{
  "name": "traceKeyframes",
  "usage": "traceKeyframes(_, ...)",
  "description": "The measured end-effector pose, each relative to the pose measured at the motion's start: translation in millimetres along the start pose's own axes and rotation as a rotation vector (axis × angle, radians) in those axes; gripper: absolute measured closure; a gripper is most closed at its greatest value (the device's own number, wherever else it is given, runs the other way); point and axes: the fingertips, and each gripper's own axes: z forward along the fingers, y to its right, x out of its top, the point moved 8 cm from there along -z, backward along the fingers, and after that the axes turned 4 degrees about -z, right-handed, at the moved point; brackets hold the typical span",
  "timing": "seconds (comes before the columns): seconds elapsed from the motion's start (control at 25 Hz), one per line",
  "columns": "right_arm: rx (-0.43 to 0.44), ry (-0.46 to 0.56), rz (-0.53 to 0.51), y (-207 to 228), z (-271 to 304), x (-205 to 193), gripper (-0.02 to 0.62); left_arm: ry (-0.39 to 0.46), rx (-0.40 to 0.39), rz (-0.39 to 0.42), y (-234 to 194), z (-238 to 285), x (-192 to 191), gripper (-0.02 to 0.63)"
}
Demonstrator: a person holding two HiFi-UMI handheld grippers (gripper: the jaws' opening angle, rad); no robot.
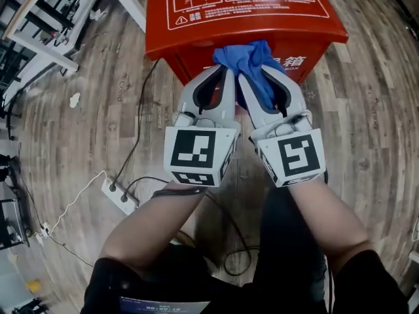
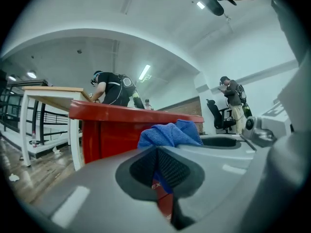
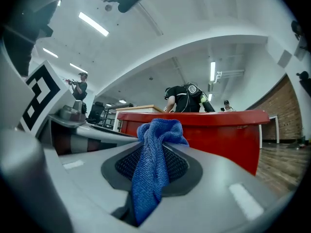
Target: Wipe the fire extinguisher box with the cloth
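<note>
Your red fire extinguisher box (image 1: 249,12) sits at the top centre of the head view, its lid printed with white diagrams and writing. A blue terry cloth (image 1: 245,57) is bunched against the box's front upper edge, just below the lid.

Your left hand-held gripper (image 1: 222,70) comes at the cloth from the lower left. Its own view shows the jaws closed together, pinching a fold of the cloth (image 2: 170,134) at the tips, with the box (image 2: 112,130) right behind.

Your right hand-held gripper (image 1: 257,74) lies just beside it. Its jaws are clamped on the cloth (image 3: 158,149), and a long tail hangs down between them.

Around you is a grey wood-plank floor (image 1: 78,142). A white power strip (image 1: 118,197) with black cables (image 1: 141,123) lies at the lower left. Behind the box, a person in dark clothes (image 2: 111,89) bends over a wooden-topped bench (image 2: 48,93).
</note>
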Motion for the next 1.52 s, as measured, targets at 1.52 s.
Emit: traceKeyframes(1.52, 0.114, -0.087, 0.056, 88.2, -54.8, -110.7, 0.483, -0.164, 0.064, -0.036, 93.4, 64.0, -86.9, 0.606)
